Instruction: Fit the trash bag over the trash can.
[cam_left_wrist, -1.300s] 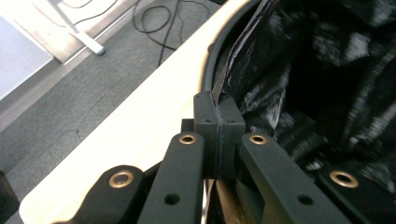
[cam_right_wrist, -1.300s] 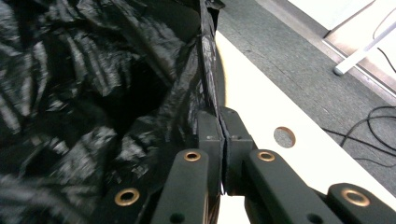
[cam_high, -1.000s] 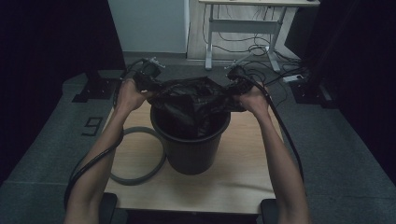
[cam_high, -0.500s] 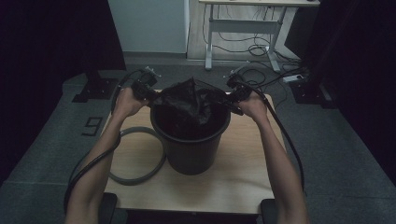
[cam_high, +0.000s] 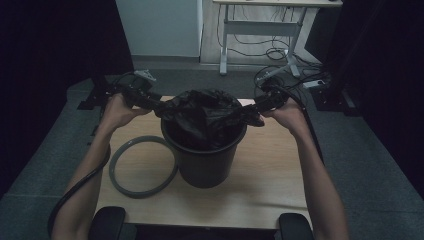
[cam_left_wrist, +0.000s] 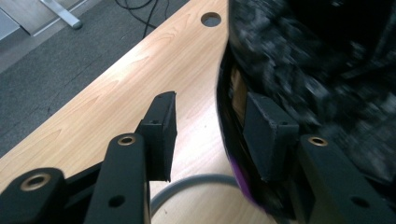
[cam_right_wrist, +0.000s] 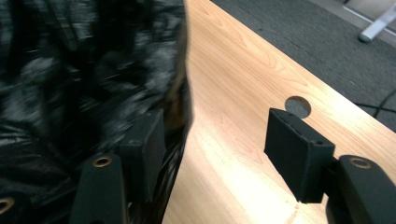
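Note:
A black bucket (cam_high: 202, 160) stands mid-table with a black plastic bag (cam_high: 205, 117) in its mouth. The bag is drawn out sideways between my two grippers. My left gripper (cam_high: 152, 102) is at the bucket's left rim. In the left gripper view it (cam_left_wrist: 212, 116) stands open, with the bag's edge (cam_left_wrist: 327, 70) lying against its right jaw. My right gripper (cam_high: 255, 112) is at the right rim. In the right gripper view it (cam_right_wrist: 217, 135) is open too, and the bag (cam_right_wrist: 70, 70) drapes over its left jaw.
A grey ring (cam_high: 117, 172) lies flat on the wooden table (cam_high: 260, 170), left of the bucket, and its arc (cam_left_wrist: 187, 186) shows below the left jaws. Cable holes (cam_left_wrist: 210, 19) (cam_right_wrist: 298, 106) are at the table's far edge. A desk frame (cam_high: 260, 30) and floor cables stand beyond.
Both hands have moved apart and slightly down. The bag, bunched in a peak over the bucket half a second ago, is now spread wider and lower across the rim.

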